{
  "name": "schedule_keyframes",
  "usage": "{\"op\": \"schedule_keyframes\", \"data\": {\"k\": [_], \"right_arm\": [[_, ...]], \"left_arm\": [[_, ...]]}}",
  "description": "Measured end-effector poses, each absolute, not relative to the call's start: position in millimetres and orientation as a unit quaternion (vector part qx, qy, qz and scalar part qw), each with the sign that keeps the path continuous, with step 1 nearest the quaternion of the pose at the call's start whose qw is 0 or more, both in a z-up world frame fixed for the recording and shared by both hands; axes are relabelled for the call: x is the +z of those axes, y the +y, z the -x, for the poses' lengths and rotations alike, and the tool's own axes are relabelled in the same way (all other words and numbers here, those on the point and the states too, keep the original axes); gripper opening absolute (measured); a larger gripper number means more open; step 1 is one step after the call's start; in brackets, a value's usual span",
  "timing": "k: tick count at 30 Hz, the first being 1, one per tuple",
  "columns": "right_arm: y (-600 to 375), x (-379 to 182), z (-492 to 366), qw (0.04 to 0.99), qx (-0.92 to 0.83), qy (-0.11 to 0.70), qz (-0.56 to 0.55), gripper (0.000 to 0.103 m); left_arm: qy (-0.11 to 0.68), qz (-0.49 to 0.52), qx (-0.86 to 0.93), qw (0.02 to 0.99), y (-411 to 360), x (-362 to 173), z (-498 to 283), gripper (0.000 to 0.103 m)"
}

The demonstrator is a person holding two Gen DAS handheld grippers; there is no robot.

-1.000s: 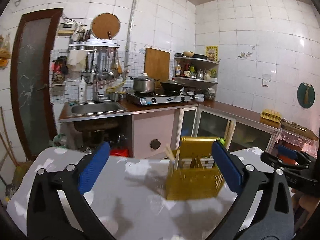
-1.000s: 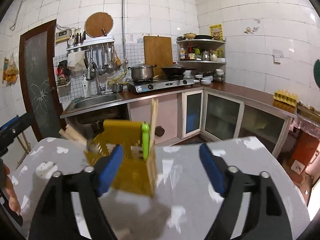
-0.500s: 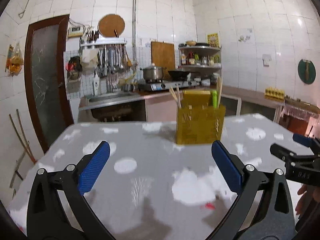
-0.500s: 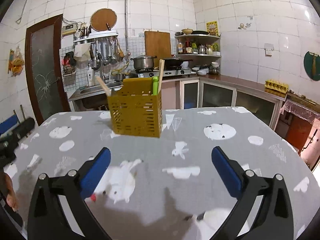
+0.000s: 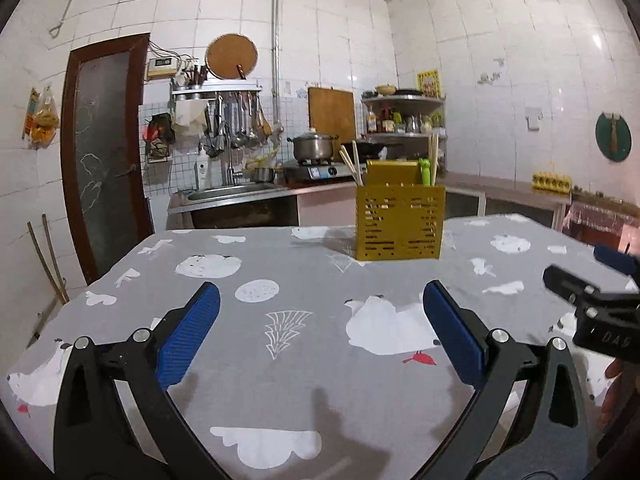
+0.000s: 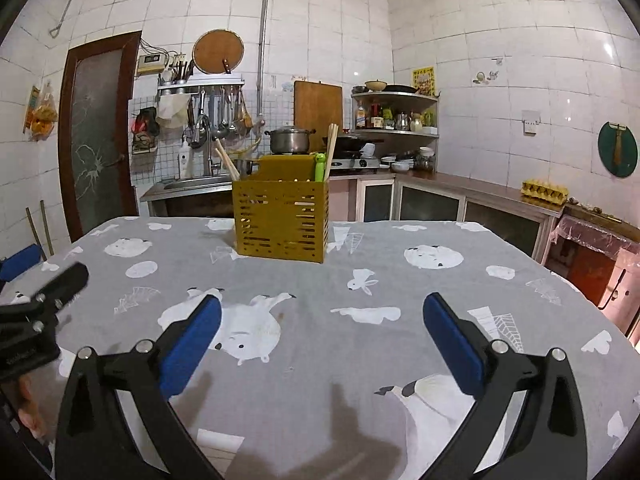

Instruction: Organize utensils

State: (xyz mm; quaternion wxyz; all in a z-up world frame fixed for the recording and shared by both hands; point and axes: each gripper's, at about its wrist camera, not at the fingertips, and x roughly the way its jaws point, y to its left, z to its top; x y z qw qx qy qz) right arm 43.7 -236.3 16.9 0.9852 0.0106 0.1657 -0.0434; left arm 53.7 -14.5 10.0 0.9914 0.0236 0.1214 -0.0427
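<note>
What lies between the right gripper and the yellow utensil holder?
Only bare printed tablecloth between the right gripper and the yellow utensil holder; the right wrist view shows it.

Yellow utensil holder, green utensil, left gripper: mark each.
yellow utensil holder (image 6: 280,224), right wrist view, slotted front wall.
green utensil (image 6: 319,166), right wrist view, handle above rim.
left gripper (image 5: 320,334), left wrist view, between fingertips.

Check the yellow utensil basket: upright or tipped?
Upright. The basket sits flat on the tablecloth, with chopsticks sticking out the top.
</note>
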Motion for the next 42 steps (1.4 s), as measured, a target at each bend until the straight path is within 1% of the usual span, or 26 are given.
{"op": "schedule_keyframes", "data": {"k": [8, 18, 25, 42], "right_arm": [[-235.4, 13.4, -44.9, 0.985, -0.042, 0.168, -0.010, 0.099], [-233.5, 12.9, -38.6, 0.987, -0.044, 0.156, -0.006, 0.099], [-241.1, 14.1, -34.3, 0.988, -0.049, 0.148, -0.024, 0.099], [-241.5, 15.9, -28.9, 0.989, -0.057, 0.134, -0.020, 0.099]], "left_arm": [[0.107, 0.002, -0.028, 0.994, -3.0, 11.9, -49.8, 0.098], [0.099, -0.009, -0.025, 0.995, -5.6, 12.1, -47.8, 0.098], [0.099, 0.003, -0.028, 0.995, -0.6, 12.3, -47.5, 0.098], [0.097, 0.016, -0.036, 0.995, 3.8, 12.2, -46.4, 0.098]]}}
